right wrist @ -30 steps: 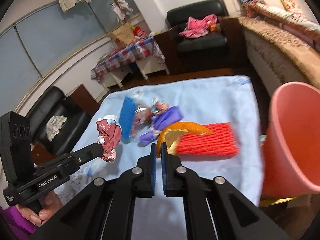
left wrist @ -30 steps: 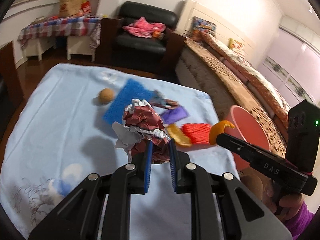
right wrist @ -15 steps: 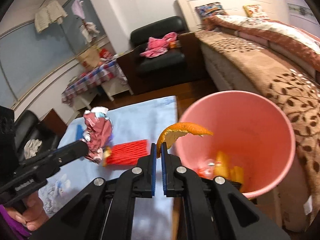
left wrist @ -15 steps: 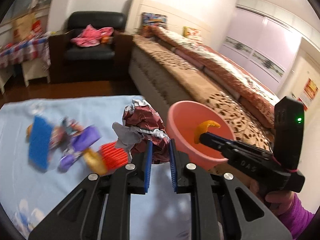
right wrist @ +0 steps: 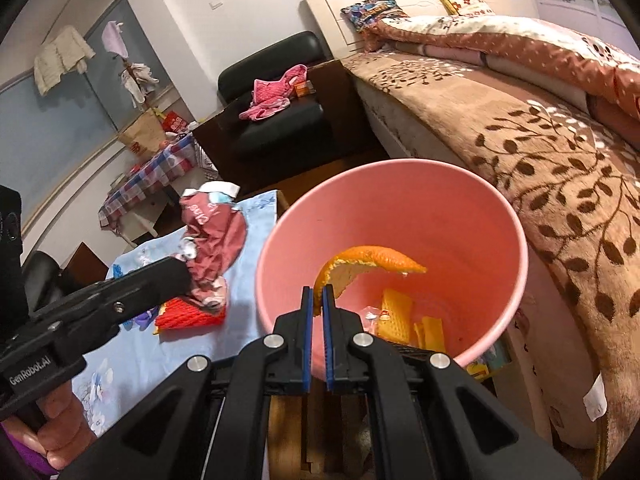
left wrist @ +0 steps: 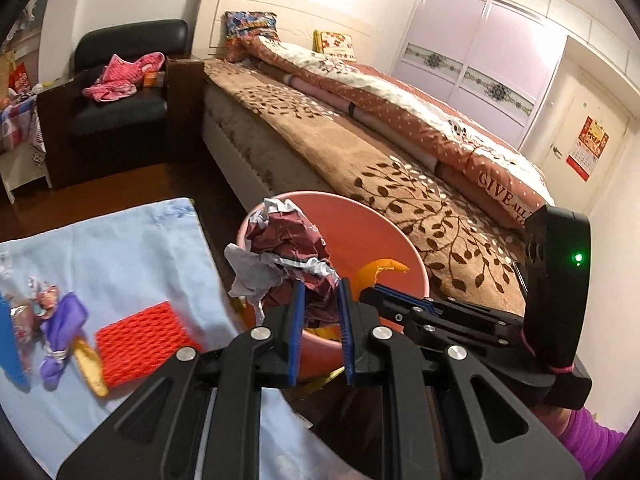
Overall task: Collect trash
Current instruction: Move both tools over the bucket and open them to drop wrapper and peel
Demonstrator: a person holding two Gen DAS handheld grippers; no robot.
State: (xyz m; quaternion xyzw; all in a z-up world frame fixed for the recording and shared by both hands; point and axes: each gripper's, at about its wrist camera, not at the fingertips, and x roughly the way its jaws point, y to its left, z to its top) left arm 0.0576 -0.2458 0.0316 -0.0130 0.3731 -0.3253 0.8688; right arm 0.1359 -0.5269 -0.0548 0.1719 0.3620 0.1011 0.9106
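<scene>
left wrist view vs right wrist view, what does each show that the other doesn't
Only the left wrist view: the purple wrapper in full on the blue cloth, and the wardrobe doors.

Only the right wrist view: yellow scraps at the bottom of the pink bin, and the checked table.

Both: crumpled red wrapper, orange peel, red foam net, bed.

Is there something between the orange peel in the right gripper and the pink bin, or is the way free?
Nothing visible blocks it. The right gripper holds the orange peel over the open mouth of the pink bin; below it only trash lies at the bottom.
</scene>
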